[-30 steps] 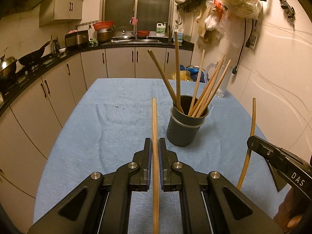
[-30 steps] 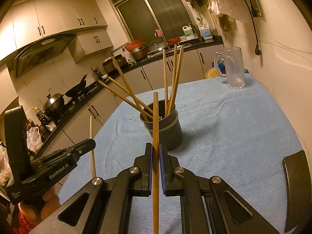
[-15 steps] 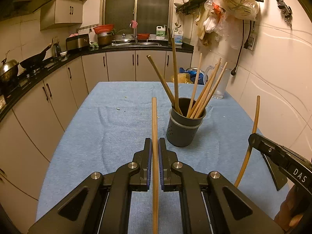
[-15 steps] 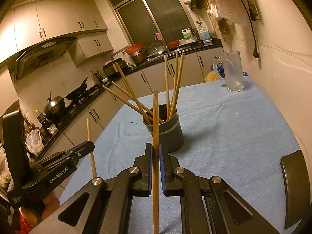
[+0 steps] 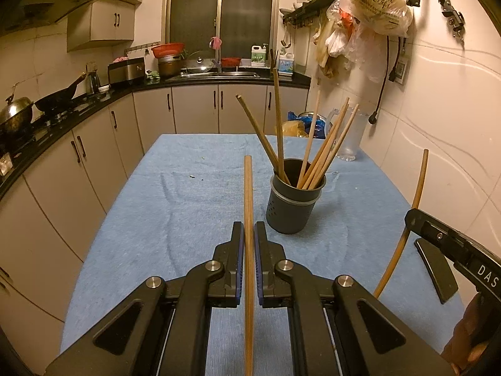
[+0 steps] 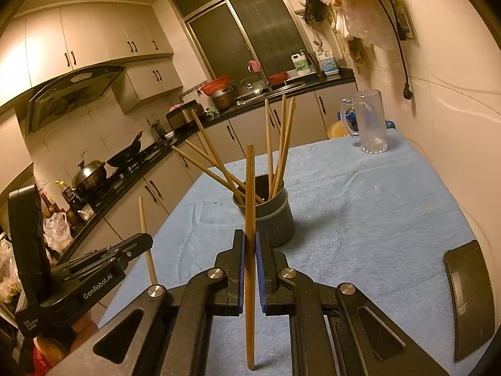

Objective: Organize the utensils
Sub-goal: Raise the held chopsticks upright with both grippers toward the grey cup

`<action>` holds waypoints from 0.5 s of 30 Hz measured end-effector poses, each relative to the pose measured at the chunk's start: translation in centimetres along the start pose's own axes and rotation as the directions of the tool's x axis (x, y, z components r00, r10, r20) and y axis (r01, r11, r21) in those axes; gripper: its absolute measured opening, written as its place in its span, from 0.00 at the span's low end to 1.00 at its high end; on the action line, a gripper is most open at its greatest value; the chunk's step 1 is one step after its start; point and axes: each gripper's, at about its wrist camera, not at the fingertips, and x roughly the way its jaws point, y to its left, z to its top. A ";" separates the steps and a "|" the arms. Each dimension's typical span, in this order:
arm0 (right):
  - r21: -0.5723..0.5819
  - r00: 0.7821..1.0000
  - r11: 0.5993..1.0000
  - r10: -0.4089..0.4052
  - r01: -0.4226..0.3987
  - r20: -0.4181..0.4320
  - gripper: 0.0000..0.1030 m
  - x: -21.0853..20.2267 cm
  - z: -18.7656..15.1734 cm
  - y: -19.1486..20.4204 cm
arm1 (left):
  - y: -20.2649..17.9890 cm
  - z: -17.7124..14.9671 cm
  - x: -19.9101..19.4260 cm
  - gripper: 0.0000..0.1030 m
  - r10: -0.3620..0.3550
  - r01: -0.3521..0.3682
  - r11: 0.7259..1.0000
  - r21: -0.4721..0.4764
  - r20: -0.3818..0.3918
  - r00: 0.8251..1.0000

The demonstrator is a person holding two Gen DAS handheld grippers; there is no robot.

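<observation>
A dark grey utensil holder [image 5: 294, 202] stands on the blue-cloth table [image 5: 175, 219] with several wooden chopsticks leaning in it; it also shows in the right wrist view [image 6: 277, 219]. My left gripper [image 5: 249, 235] is shut on a wooden chopstick [image 5: 248, 194] that points forward, left of the holder. My right gripper [image 6: 250, 242] is shut on another chopstick [image 6: 250, 188], held upright in front of the holder. The right gripper with its chopstick [image 5: 416, 194] shows at right in the left wrist view; the left gripper [image 6: 131, 247] shows at left in the right wrist view.
A clear glass mug [image 6: 371, 122] stands at the table's far right by the wall. A black phone [image 6: 469, 294] lies at the near right edge. Kitchen counters and cabinets [image 5: 78, 144] run along the left and back. Plastic bags [image 5: 372, 0] hang on the right wall.
Both grippers have drawn back and risen a little, so the holder sits farther off. Each still grips its chopstick.
</observation>
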 end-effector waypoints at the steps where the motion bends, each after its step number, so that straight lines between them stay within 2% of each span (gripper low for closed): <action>1: -0.001 1.000 1.000 0.000 0.000 0.004 0.07 -0.3 0.0 0.1 | -0.1 0.0 -0.2 0.06 -0.001 0.001 1.000 0.000 0.003 1.000; 15: -0.009 0.999 1.000 0.009 -0.008 0.037 0.07 -2.7 -0.3 0.8 | -0.7 -0.7 -2.0 0.06 0.015 -0.015 1.000 0.013 0.030 0.999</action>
